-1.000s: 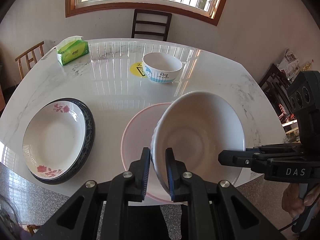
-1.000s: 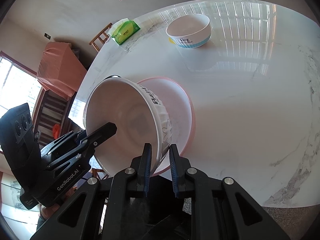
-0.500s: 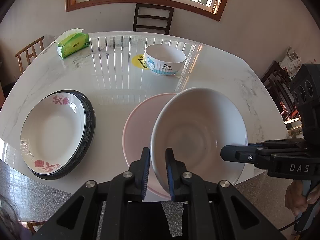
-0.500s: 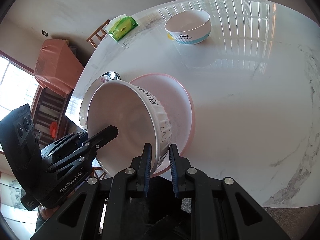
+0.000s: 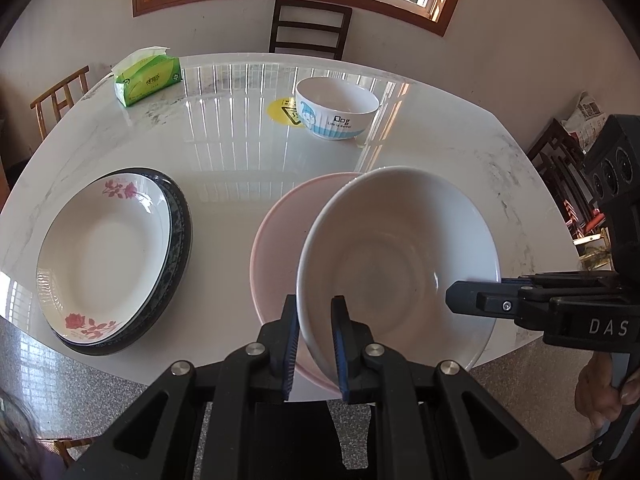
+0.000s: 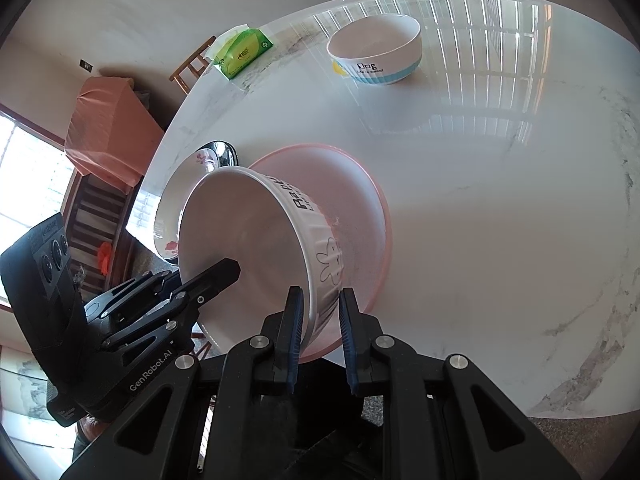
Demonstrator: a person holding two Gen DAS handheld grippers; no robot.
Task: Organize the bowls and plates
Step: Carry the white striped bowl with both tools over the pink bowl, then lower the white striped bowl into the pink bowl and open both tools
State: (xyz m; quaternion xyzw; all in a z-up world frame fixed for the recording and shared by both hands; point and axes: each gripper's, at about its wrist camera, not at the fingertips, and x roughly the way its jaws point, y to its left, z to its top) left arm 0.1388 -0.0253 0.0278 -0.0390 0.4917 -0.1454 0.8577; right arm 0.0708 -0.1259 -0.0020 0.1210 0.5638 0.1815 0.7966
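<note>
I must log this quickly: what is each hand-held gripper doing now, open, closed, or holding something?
Left hand-held gripper: closed on the rim of the white bowl.
Right hand-held gripper: closed on the opposite rim of the same white bowl.

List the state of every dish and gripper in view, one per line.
White bowl: lifted, tilted, held at two rim spots above the pink bowl.
Pink bowl: upright on the table, empty.
Dog bowl: upright, empty, standing apart.
Flowered plate: stacked on the dark plate.
Left gripper: shut on the white bowl.
Right gripper: shut on the white bowl.
</note>
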